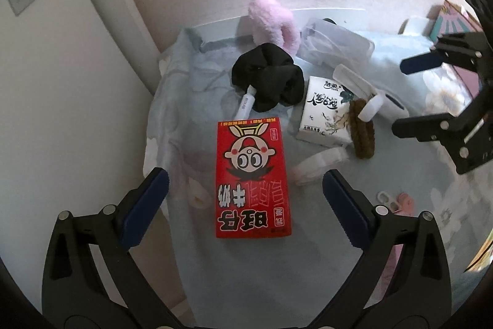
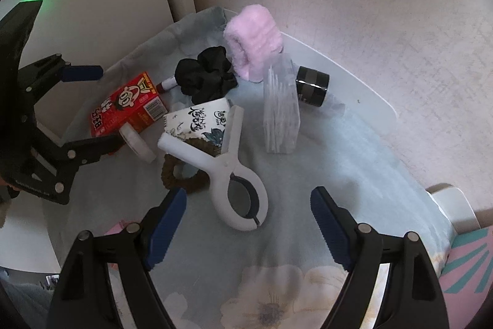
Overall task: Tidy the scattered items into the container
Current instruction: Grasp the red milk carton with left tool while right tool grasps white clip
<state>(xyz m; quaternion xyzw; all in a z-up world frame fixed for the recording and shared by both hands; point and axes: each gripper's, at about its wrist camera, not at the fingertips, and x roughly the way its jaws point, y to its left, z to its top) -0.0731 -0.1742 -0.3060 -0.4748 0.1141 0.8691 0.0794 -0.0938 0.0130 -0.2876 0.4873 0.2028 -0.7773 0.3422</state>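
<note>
The left claw hangs wide open over a red milk carton that lies flat on the pale blue flowered cloth covering the table; its blue pads stand apart on either side of the carton without touching it, and it holds nothing. The right claw is also wide open and empty, poised above a big white clip whose prongs rest against a tissue pack printed with black lettering. A brown hair tie lies under and beside the clip. Behind these sit a black scrunchie, a fluffy pink band, a clear box of cotton swabs standing upright, and a small dark jar on its side just beyond that box. A small white tube pokes out from under the scrunchie. No container can be made out for certain.
</note>
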